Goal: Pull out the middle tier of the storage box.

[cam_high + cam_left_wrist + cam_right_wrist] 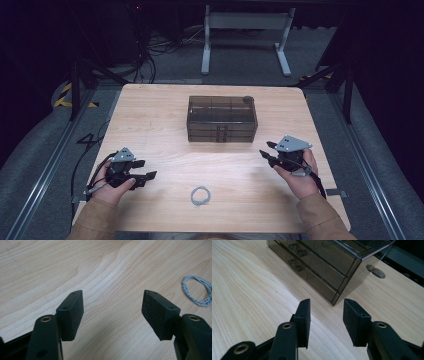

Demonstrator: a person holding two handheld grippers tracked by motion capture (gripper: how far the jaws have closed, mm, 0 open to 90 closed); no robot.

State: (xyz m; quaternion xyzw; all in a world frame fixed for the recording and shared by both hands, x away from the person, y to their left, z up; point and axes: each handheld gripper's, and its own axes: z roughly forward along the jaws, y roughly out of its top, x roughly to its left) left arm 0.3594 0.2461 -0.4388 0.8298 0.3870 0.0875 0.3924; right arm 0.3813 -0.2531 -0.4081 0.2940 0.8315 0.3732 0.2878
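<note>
High view: I kept the left gripper (146, 176) low beside the grey cord loop (200, 195) and angled the right gripper (267, 149) at the smoky drawer box (222, 119), probably to reach each. Left gripper view: jaws stood wide, empty, loop (197, 290) off right. Right gripper view: jaws apart, nothing between, aimed at the box's near corner (335, 298).

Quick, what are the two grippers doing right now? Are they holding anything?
Left gripper: jaws open, holding nothing, above the bare table.
Right gripper: jaws open, holding nothing, aimed at the drawer box.
</note>
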